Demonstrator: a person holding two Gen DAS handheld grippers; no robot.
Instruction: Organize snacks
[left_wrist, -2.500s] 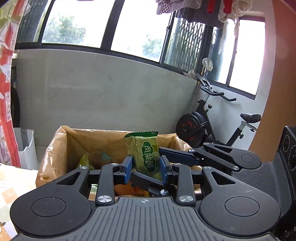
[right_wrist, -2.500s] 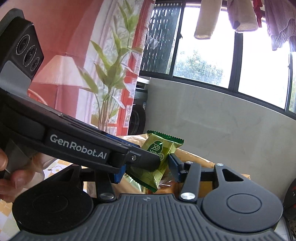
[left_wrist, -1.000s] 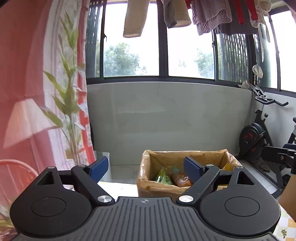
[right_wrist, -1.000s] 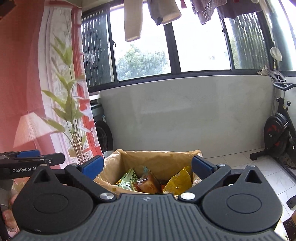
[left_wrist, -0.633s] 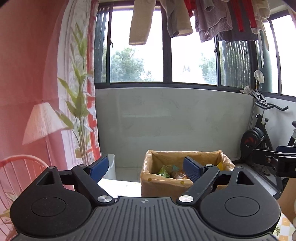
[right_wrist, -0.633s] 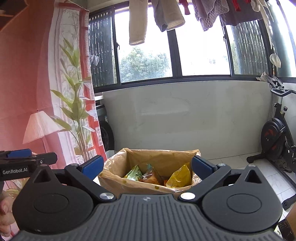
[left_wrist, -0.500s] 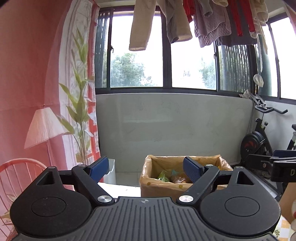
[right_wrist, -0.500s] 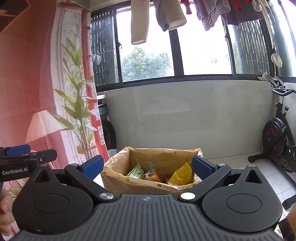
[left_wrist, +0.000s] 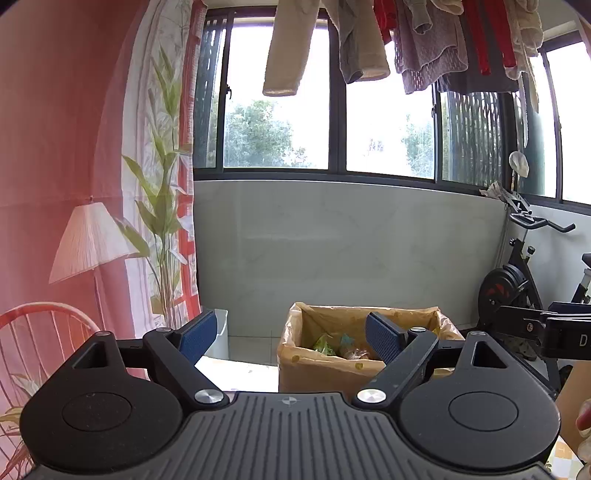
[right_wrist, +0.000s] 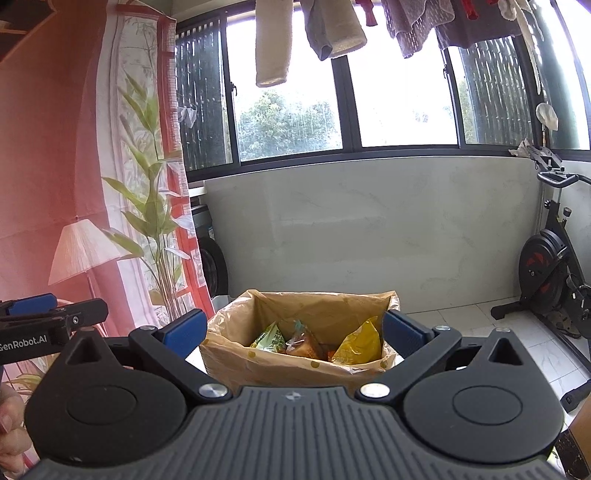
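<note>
A cardboard box (right_wrist: 291, 363) lined with a translucent yellowish-brown plastic bag (right_wrist: 325, 308) stands on a pale surface before a grey wall (right_wrist: 369, 229). The bag's rim folds loosely over the box's edges and is printed with pale dots. Inside lie the snacks: a green packet (right_wrist: 271, 338) at the left, an orange-brown packet (right_wrist: 303, 345) in the middle and a yellow packet (right_wrist: 360, 343) leaning at the right. In the left wrist view only the green and brownish packets show, small and partly hidden behind a blue pad.

The right gripper (right_wrist: 295, 332) points at the box. Its two blue pads stand wide apart with nothing between them at their own depth — the box lies beyond the fingertips, framed by the gap, untouched. The pads appear to flank the box's two sides only because they are nearer the camera.

The left gripper (left_wrist: 291, 336) is likewise spread wide and carries nothing. From its view the box sits to the right of centre, beyond the right-hand pad, which overlaps the bag's opening; the left-hand pad stands before a white bin (left_wrist: 221, 332) by the wall.

Each gripper's tip shows at the edge of the other's view — the left one at the left edge of the right wrist view, beside a fingertip of the hand (right_wrist: 9, 424) holding it. An exercise bike (right_wrist: 554, 266) stands at the right, and laundry (left_wrist: 369, 44) hangs above the window.
</note>
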